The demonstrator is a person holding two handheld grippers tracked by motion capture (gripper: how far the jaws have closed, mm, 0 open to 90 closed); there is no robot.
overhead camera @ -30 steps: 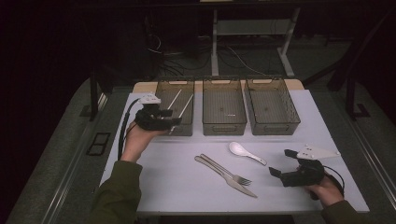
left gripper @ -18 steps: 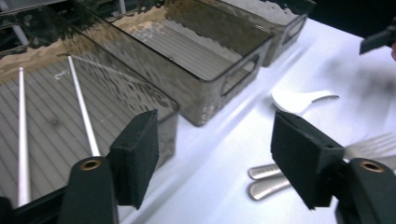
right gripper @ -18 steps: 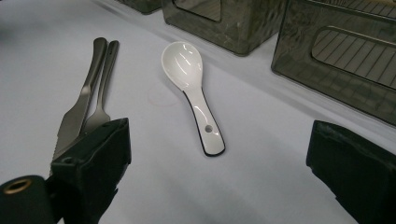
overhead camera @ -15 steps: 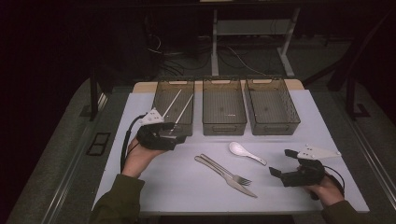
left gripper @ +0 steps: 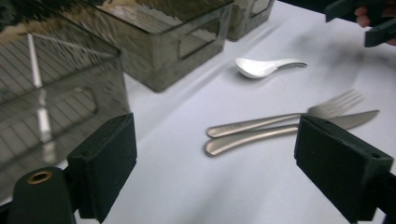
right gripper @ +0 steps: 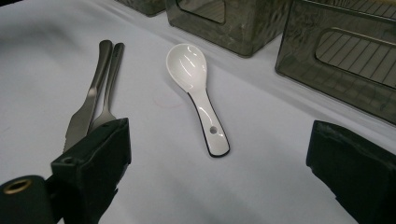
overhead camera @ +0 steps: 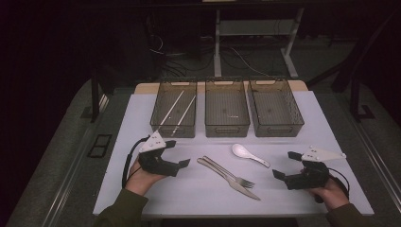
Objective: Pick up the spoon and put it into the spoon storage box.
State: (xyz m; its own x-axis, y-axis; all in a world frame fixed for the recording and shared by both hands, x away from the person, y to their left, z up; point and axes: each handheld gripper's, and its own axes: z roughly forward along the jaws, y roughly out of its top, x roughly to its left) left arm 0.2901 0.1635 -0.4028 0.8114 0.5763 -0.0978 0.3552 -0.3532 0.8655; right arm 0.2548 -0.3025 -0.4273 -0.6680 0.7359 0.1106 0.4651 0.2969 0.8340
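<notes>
grippers (overhead camera: 182, 157) (overhead camera: 283, 165) both released, empty, near fork (overhead camera: 230, 174); lettering seemingly nowhere legible

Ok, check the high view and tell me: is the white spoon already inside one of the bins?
No, the white spoon lies on the table in front of the middle bin, outside all three.

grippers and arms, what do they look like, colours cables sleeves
Both are black two-jaw tools. The left gripper and the right gripper each carry a pale grey three-cornered plate on top and trail a black cable. The jaw pads are blocky and matt black, with a brass-coloured ring beside one. Both forearms wear olive-green sleeves.
</notes>
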